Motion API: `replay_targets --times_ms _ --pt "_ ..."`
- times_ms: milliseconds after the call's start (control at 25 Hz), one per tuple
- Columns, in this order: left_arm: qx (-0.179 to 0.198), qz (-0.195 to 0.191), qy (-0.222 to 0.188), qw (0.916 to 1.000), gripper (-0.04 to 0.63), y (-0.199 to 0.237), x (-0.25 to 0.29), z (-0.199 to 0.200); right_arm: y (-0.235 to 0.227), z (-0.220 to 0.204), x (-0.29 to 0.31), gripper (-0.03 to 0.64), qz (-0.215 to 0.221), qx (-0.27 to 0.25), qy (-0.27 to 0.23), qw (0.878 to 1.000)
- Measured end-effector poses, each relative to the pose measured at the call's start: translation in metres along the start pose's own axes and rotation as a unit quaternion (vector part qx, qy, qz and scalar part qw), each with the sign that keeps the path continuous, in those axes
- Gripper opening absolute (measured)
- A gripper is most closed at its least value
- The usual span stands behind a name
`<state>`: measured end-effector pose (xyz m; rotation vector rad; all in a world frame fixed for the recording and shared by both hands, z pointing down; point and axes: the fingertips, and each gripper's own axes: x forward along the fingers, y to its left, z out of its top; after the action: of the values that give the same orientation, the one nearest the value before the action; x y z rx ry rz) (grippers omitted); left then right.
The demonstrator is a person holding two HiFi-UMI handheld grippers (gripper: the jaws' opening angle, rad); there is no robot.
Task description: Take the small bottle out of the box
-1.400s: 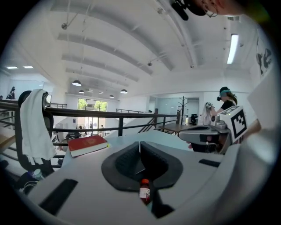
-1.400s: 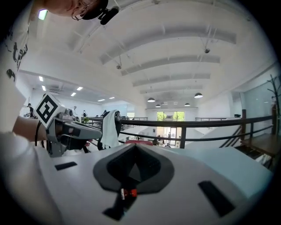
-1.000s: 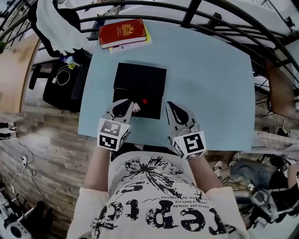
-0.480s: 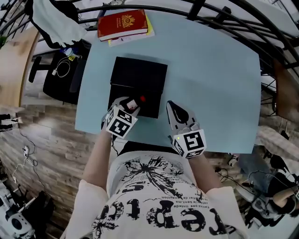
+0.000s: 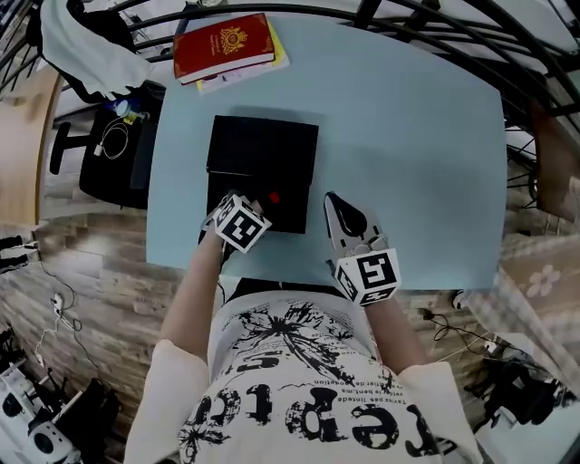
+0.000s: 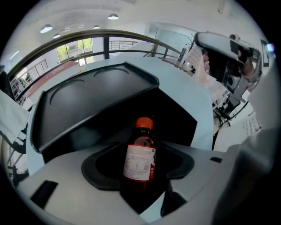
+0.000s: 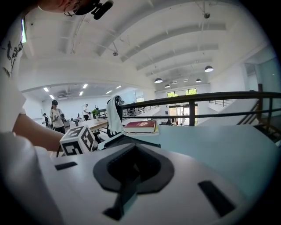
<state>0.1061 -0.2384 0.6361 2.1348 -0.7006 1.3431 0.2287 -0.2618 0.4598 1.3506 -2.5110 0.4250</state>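
A black box (image 5: 263, 149) lies open on the pale blue table (image 5: 408, 136), its lid folded back. A small brown bottle (image 6: 139, 154) with a red cap (image 5: 275, 197) and a white label stands upright in the box's near part. My left gripper (image 5: 256, 207) reaches into the box from the near side. Its jaws are opening, with the bottle in the gap between them and no pad visibly pressing on it. My right gripper (image 5: 337, 204) rests on the table just right of the box, shut and empty, its jaws meeting in a thin seam (image 7: 131, 176).
A red book (image 5: 224, 45) lies on a yellow one at the table's far left corner. A black railing (image 5: 381, 14) curves behind the table. A white cloth (image 5: 82, 54) and a dark bag (image 5: 113, 172) sit left of the table, above a wooden floor.
My left gripper has moved forward over the box's near part and rolled, so its marker cube now faces differently. The right gripper has stayed put.
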Motion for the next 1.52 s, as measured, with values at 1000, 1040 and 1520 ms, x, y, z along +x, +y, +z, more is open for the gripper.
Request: replay_targets --times_ms 1000,1040,1520 --pt "0.041 0.034 -0.055 0.997 0.233 0.012 -0.044 0.006 0.031 0.013 -0.009 0.011 -0.046 -0.011 -0.017 0.999" --pt "0.042 0.039 -0.07 0.9959 0.233 0.012 -0.054 0.009 0.034 0.016 -0.01 0.011 -0.046 -0.016 -0.02 0.999" --pt "0.038 0.089 -0.325 0.9407 0.233 0.013 -0.2 0.063 0.071 0.069 -0.01 0.011 -0.021 -0.069 -0.074 0.995"
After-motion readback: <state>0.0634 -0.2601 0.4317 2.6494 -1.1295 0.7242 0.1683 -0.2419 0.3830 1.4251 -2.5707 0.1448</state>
